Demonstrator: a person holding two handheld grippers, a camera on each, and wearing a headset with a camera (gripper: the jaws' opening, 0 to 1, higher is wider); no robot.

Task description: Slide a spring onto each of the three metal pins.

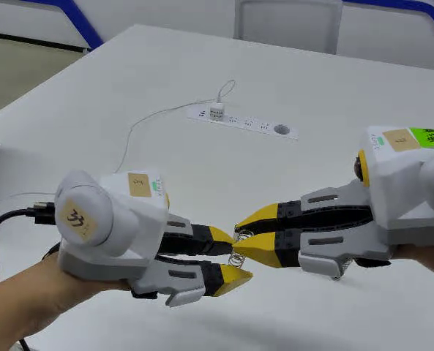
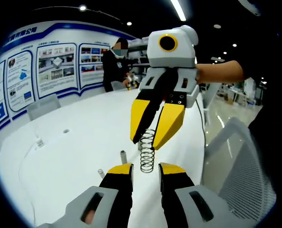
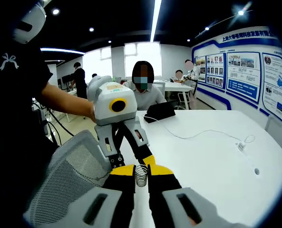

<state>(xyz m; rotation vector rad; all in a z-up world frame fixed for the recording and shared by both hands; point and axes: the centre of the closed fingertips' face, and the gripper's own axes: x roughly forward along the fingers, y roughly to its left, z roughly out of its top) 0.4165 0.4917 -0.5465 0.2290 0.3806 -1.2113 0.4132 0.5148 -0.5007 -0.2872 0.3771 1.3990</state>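
Though slender, a silvery open-coiled spring (image 2: 147,151)

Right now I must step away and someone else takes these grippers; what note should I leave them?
Right gripper: shut on a spring, held above the table.
Left gripper: open, jaws either side of the spring's free end.
A pin and a second pin stand on the table, both apparently bare.
Done: no spring seen on them.
Left: slide springs onto the pins.

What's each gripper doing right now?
Left gripper: open, jaws either side of the spring.
Right gripper: shut on the spring.
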